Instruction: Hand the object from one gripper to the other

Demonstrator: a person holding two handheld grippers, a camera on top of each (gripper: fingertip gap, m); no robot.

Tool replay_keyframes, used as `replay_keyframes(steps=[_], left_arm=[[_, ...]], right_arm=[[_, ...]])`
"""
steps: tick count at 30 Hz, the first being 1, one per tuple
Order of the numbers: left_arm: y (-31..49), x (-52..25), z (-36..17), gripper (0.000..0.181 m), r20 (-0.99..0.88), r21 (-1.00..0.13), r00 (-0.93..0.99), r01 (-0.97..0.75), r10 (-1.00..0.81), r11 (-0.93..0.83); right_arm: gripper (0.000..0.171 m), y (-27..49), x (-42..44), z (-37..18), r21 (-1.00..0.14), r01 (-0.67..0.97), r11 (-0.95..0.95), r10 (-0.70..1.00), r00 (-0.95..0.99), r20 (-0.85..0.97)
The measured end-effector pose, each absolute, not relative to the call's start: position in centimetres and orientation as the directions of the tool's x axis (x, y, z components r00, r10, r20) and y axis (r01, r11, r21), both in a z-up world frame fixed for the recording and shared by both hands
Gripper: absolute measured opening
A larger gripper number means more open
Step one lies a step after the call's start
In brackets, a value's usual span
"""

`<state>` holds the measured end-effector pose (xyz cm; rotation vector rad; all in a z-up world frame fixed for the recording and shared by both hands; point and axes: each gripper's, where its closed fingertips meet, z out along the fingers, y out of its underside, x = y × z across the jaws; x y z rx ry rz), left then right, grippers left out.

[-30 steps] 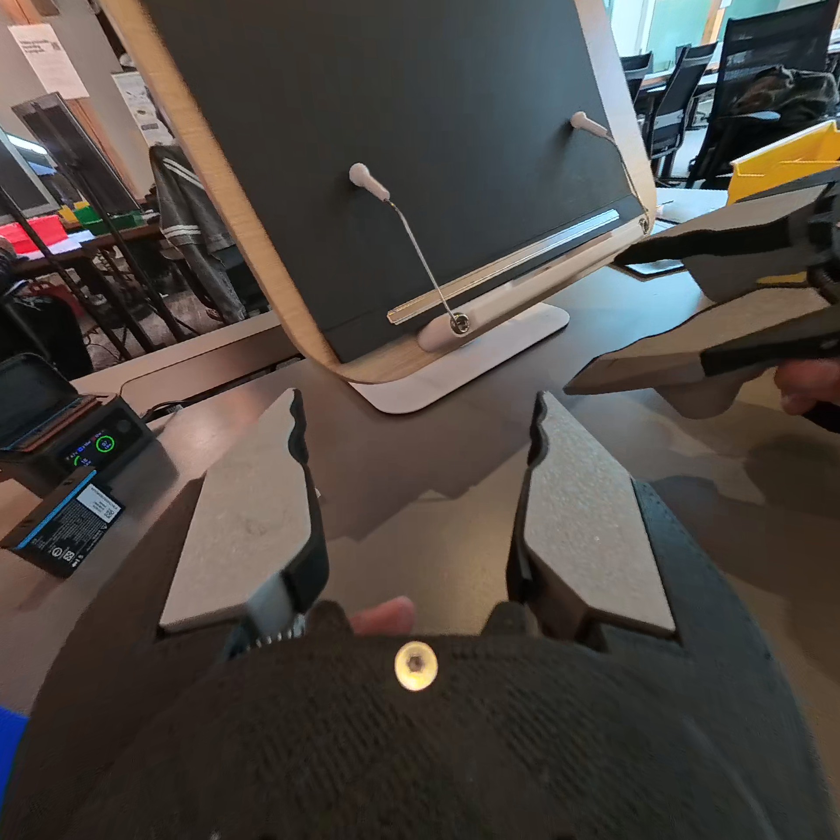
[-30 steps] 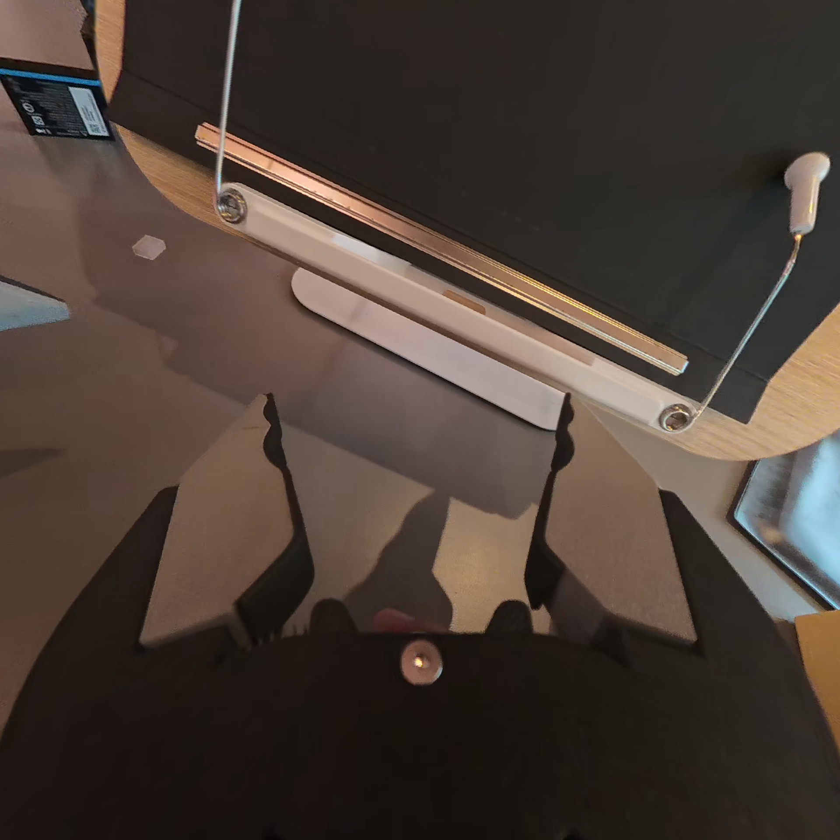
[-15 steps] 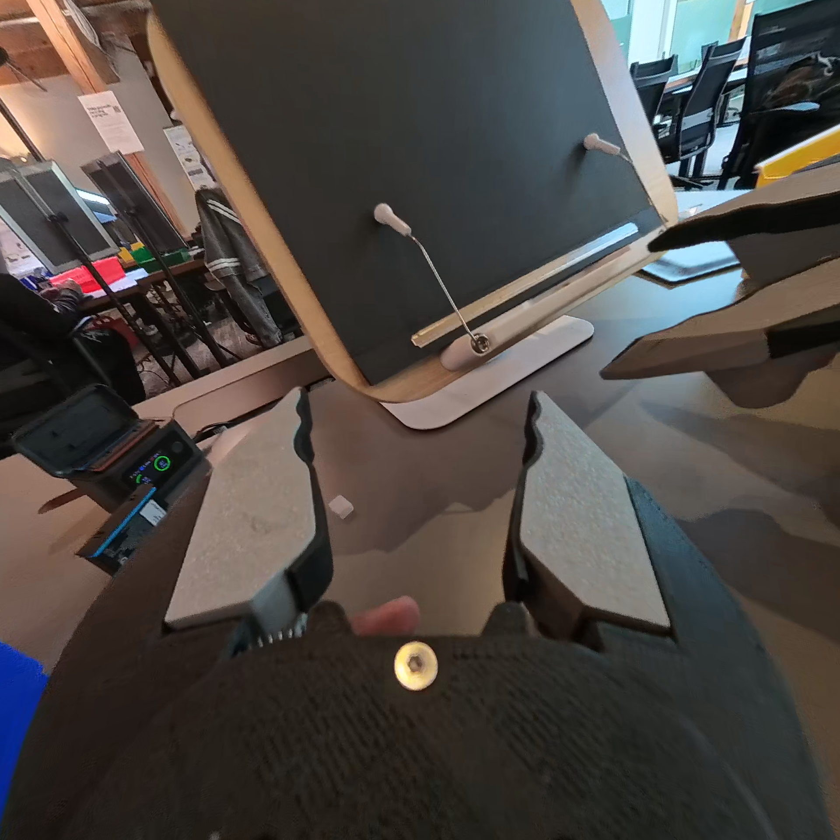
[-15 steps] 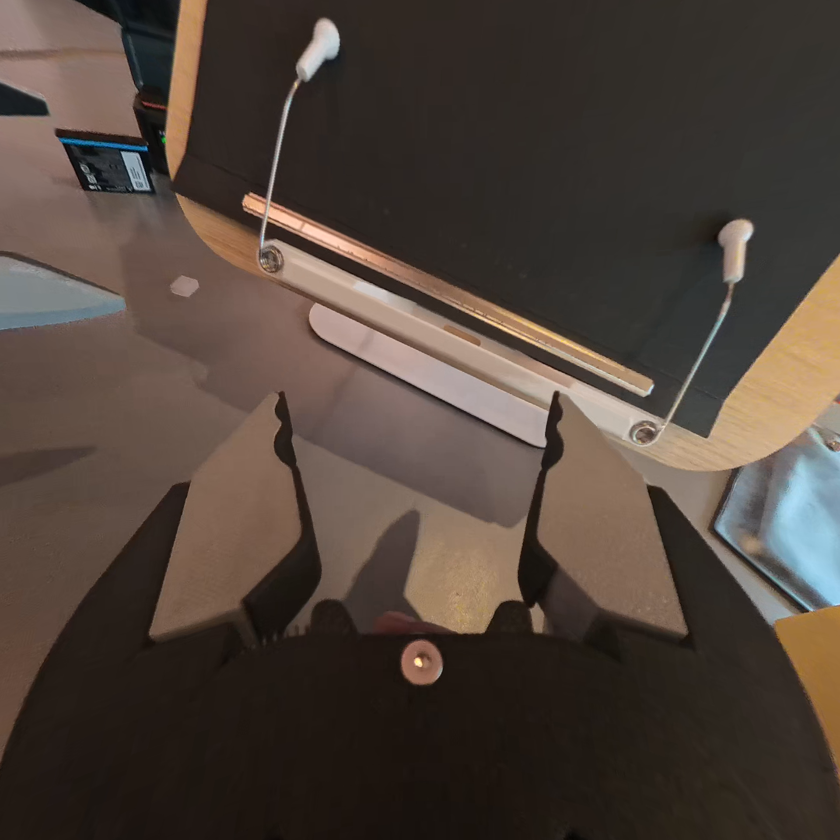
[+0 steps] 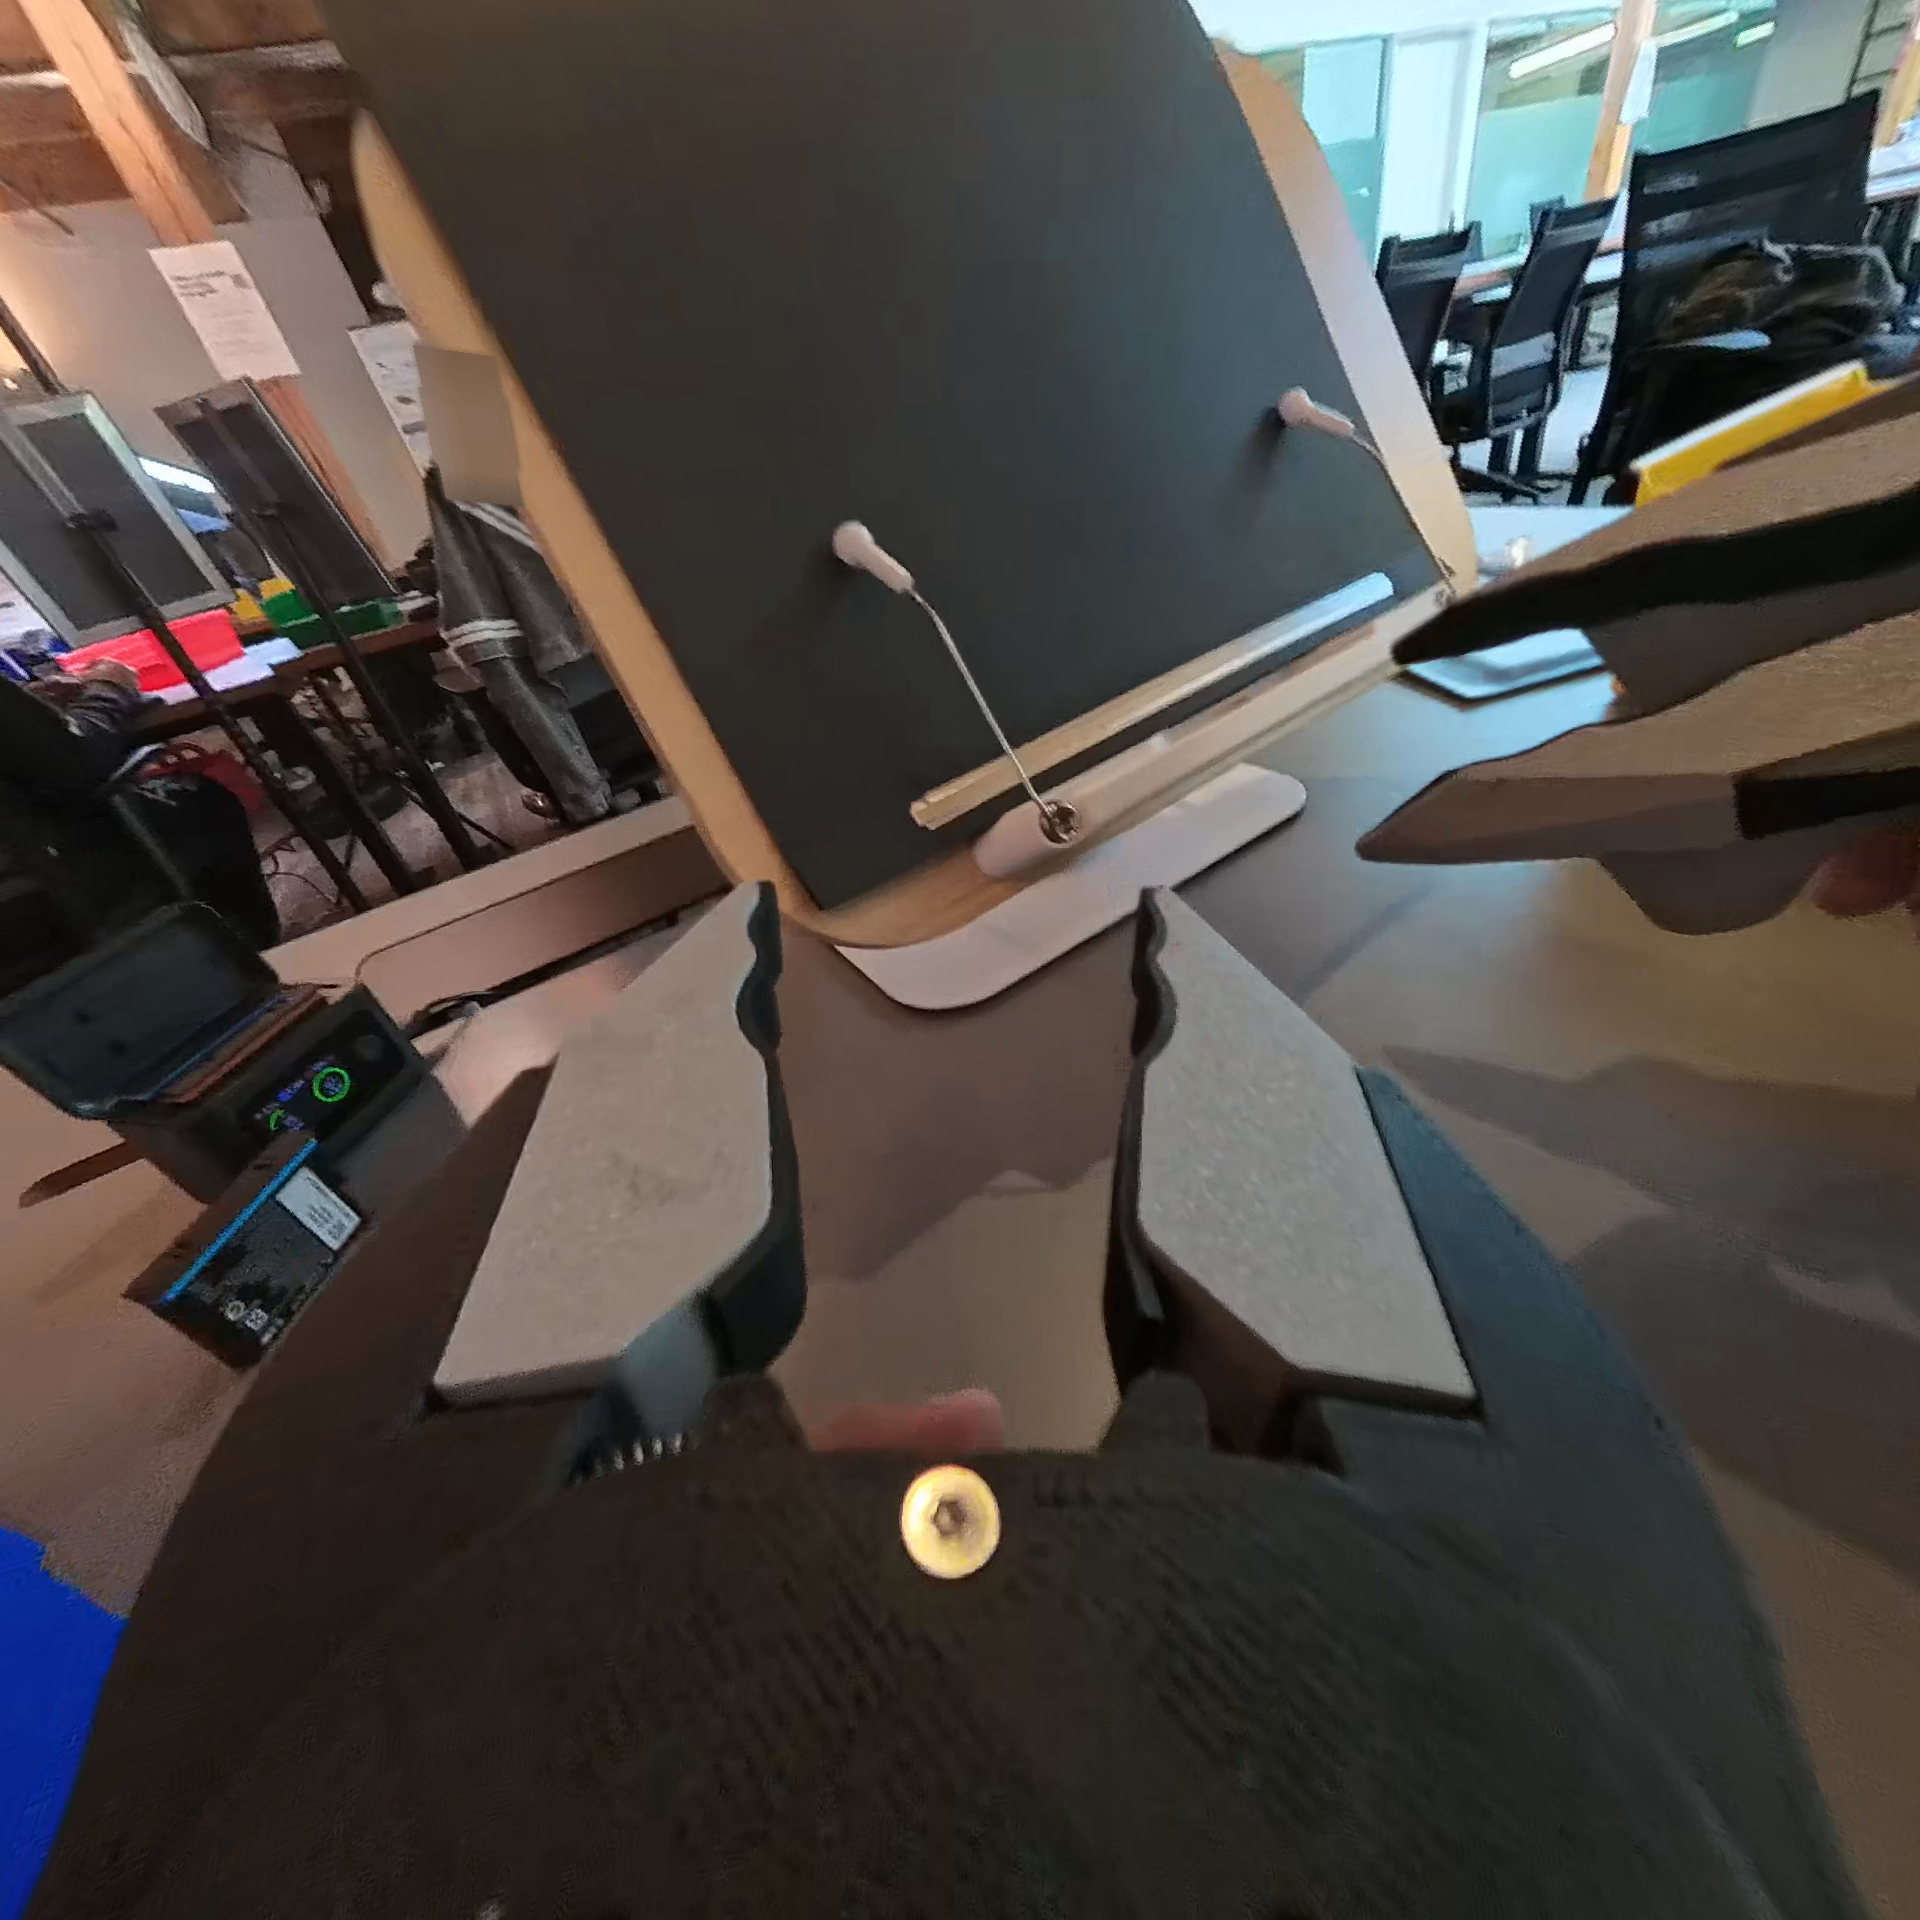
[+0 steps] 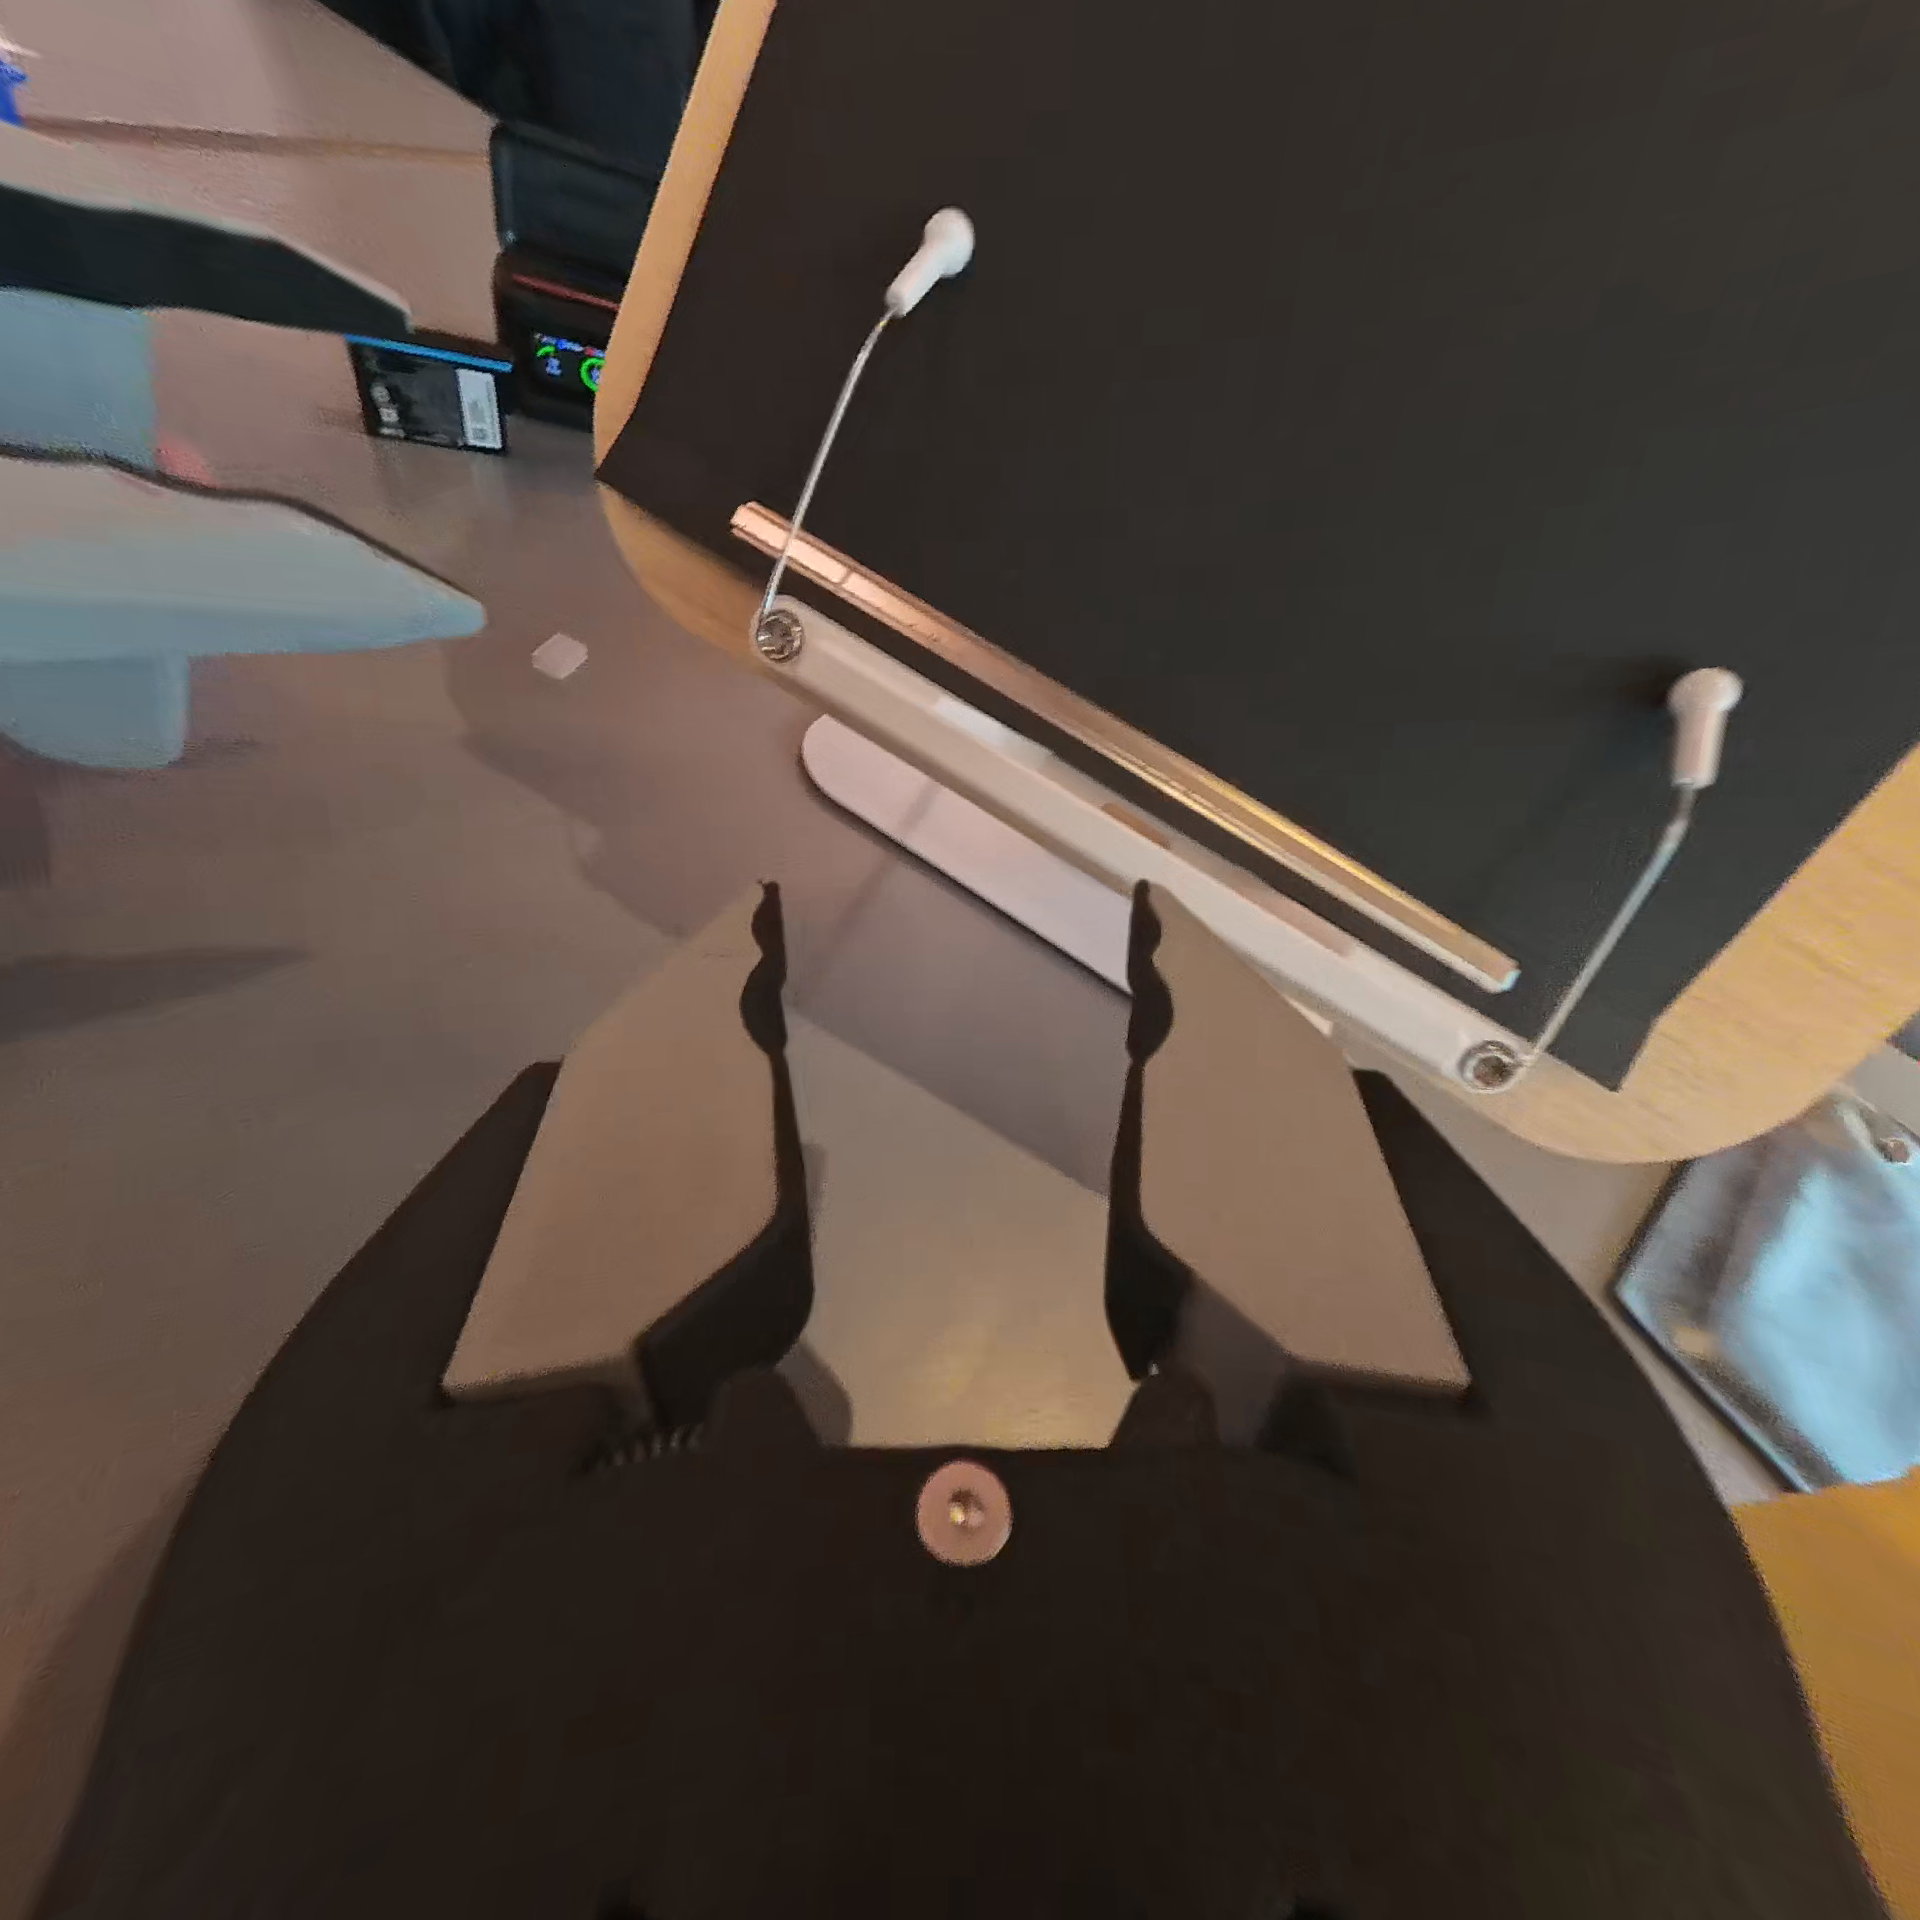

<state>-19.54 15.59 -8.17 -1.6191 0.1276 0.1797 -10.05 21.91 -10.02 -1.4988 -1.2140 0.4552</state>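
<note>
Both the left gripper [image 5: 951, 977] and the right gripper [image 6: 951, 966] are hovering with jaws apart and empty above the tabletop [image 6: 312, 1039], facing the book stand [image 6: 1299, 416], while a small white piece [image 6: 559, 656] is lying on the tabletop beside the stand.

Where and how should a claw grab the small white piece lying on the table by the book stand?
Probably from straight above, pinching two opposite edges: the small white piece lies flat and low on the table, leaving a sideways approach hardly any face to grip.
</note>
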Motion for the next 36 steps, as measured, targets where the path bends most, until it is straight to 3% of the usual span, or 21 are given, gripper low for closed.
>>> replay_keyframes(steps=[6,10,14,20,24,28,32,36], left_arm=[[16.0,-18.5,-10.1,0.071,-0.209,-0.967,0.977,-0.211,-0.031,-0.14],[15.7,-17.3,-12.1,0.064,-0.161,-0.95,0.979,-0.188,-0.123,-0.249],[13.3,-15.5,-13.8,0.07,-0.065,-0.914,0.98,-0.134,-0.188,-0.383],[6.2,-14.7,-8.5,0.067,0.001,-0.919,0.972,-0.092,-0.236,-0.383],[2.3,-19.8,-3.8,0.07,-0.024,-0.928,0.992,-0.07,-0.127,-0.367],[-1.2,-30.8,-3.2,0.071,-0.168,-0.871,0.975,-0.078,0.143,-0.486],[-5.7,-40.9,-7.8,0.071,-0.312,-0.715,0.882,0.026,0.352,-0.698],[-8.0,-43.2,-13.6,0.07,-0.182,-0.561,0.903,0.229,0.389,-0.795]], right_arm=[[0.067,20.7,-11.2,-11.8,-0.887,0.453,0.093,0.899,0.344,0.27],[0.066,20.0,-11.8,-12.5,-0.887,0.454,0.088,0.916,0.312,0.251],[0.067,20.0,-11.9,-12.8,-0.882,0.463,0.094,0.917,0.305,0.258],[0.068,19.6,-11.9,-12.1,-0.898,0.431,0.088,0.928,0.292,0.231],[0.068,18.9,-12.3,-12.3,-0.904,0.421,0.076,0.942,0.266,0.203],[0.069,18.4,-12.6,-12.7,-0.901,0.428,0.067,0.951,0.245,0.187],[0.077,18.1,-12.7,-12.6,-0.909,0.414,0.041,0.956,0.248,0.156],[0.079,18.2,-12.6,-12.6,-0.913,0.408,0.026,0.958,0.251,0.139]])
